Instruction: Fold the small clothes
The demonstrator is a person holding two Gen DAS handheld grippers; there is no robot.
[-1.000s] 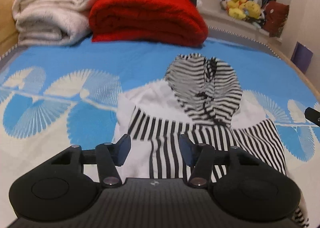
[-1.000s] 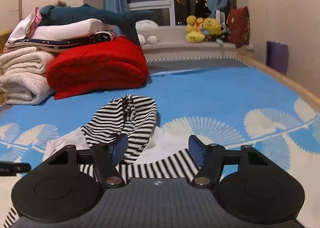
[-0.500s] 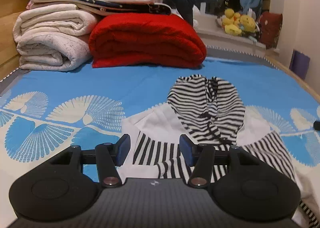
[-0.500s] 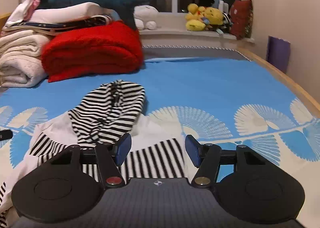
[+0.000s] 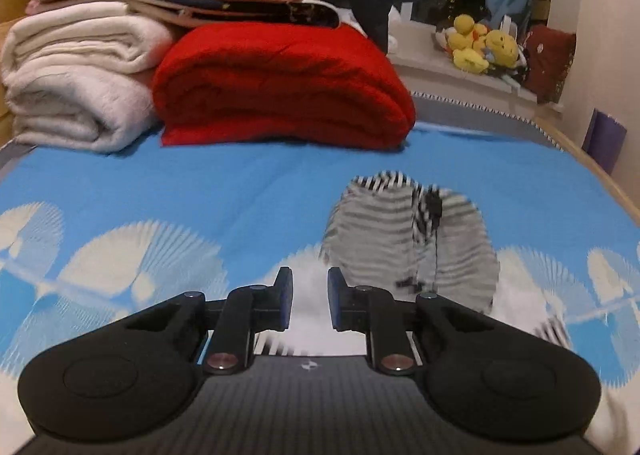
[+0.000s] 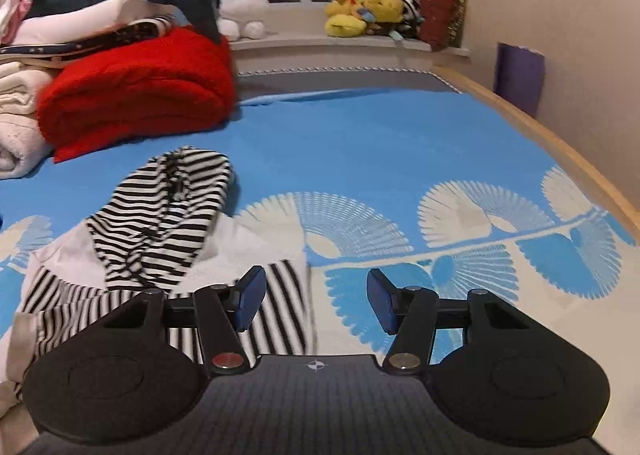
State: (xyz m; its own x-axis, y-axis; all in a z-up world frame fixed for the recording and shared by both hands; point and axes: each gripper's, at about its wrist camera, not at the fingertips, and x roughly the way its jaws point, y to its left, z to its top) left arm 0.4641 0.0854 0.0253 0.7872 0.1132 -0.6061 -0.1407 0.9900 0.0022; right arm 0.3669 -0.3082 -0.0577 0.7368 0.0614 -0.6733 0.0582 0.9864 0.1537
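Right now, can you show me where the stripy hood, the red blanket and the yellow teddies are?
stripy hood (image 6: 160, 211), right wrist view, middle of the striped fabric.
red blanket (image 5: 280, 83), left wrist view, top of the folded bundle.
yellow teddies (image 6: 362, 7), right wrist view, between two toys' bodies.

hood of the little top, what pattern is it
Black and white stripes on the hood, sharpest in the right wrist view.

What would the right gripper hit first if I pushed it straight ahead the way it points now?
Likely the blue bedsheet. The right gripper, jaws open, points just right of the striped hoodie, whose edge lies by the left finger. Depth is unclear, so it might brush that sleeve edge first.
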